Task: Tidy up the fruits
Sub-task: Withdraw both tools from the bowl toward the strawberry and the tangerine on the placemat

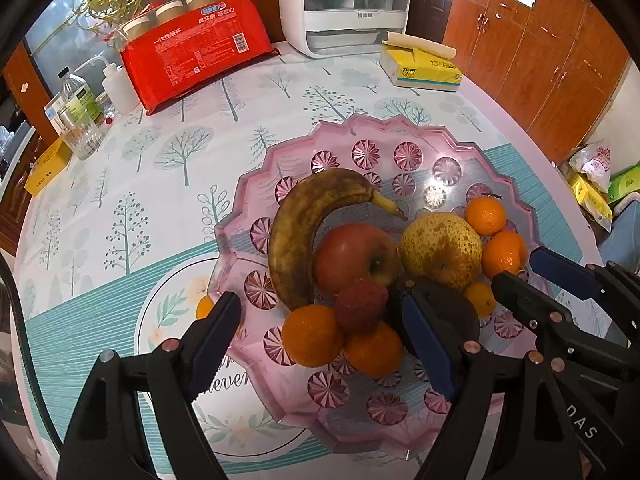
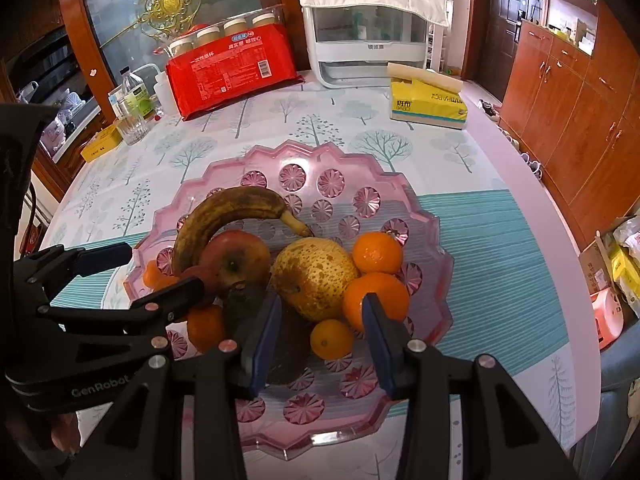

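Two Grippers Over a Full Fruit Tray

Two grippers hang above the pink scalloped tray [image 2: 424, 216] on the tree-printed surface [image 1: 160, 168], and both are spread wide with nothing between their blue pads. The left gripper [image 1: 324, 340] straddles the near-left part of the tray, its span taking in a red lychee [image 1: 361, 305] and two oranges [image 1: 312, 336] just below it. The right gripper [image 2: 320, 328] is spread around a small orange [image 2: 331, 339] without touching it; a dark, nearly black fruit [image 2: 256, 300] lies beside its left finger.

All the fruit I can see sits in the tray, apart from one orange [image 1: 205, 307] that shows through the rim beside the left gripper; I cannot tell whether it lies inside or out. A brown-spotted banana [image 2: 224, 216] curves over a red apple [image 2: 236, 260], a speckled yellow pear [image 2: 316, 280] touches the apple's right side, and two more oranges [image 2: 378, 257] rest against the pear.

Farther back stand a red pack of paper cups [image 2: 228, 72], a yellow tissue box [image 2: 428, 100] and a white appliance [image 2: 372, 32].
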Motion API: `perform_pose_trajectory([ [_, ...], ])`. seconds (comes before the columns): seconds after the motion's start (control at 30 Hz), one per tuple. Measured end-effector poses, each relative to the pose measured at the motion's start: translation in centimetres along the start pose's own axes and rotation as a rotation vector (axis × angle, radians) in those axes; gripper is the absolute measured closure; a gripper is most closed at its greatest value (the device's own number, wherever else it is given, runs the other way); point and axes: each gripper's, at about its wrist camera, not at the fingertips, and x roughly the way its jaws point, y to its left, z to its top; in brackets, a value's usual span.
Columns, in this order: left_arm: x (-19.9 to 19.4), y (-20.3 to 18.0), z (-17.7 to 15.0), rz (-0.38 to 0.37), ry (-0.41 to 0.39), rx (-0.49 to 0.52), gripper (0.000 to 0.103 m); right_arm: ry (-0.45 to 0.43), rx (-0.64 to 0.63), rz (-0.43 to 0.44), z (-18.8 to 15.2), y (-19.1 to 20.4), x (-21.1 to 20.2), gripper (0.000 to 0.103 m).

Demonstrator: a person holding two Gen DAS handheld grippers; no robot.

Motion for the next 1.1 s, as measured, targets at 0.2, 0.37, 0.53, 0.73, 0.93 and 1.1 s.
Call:
perform_pose_trajectory([
  [0.2,-0.4,0.3,-0.5,-0.006,0.003,-0.003,0.021,0.001,-0.002,-0.003,-0.3,0.4,-0.3,0.06],
  [0.37,-0.9,0.6,-1.1,-0.01,0.0,-0.002,0.021,-0.001,-0.001,-0.004,-0.5,0.7,-0.5,0.06],
  [0.53,-1.7,1.1,-1.7,-0.009,-0.009,0.001,0.021,-0.007,0.005,-0.004,-1.0,1.4,-1.2,0.06],
  [0.73,-3.1,2.0,-2.7,-0.021,-0.024,0.012,0.021,-0.027,0.005,-0.011,-1.5,2.6,-2.3,0.06],
  [0.93,-4.7,3.1,-3.9,-0.029,-0.043,0.05,0.017,-0.047,0.02,-0.03,-1.7,3.9,-3.6,0.06],
  [1.1,-6.4,5.5,-5.5,-0.019,-0.07,0.064,0.017,-0.065,0.012,-0.034,-1.6,6.4,-4.4,0.06],
])
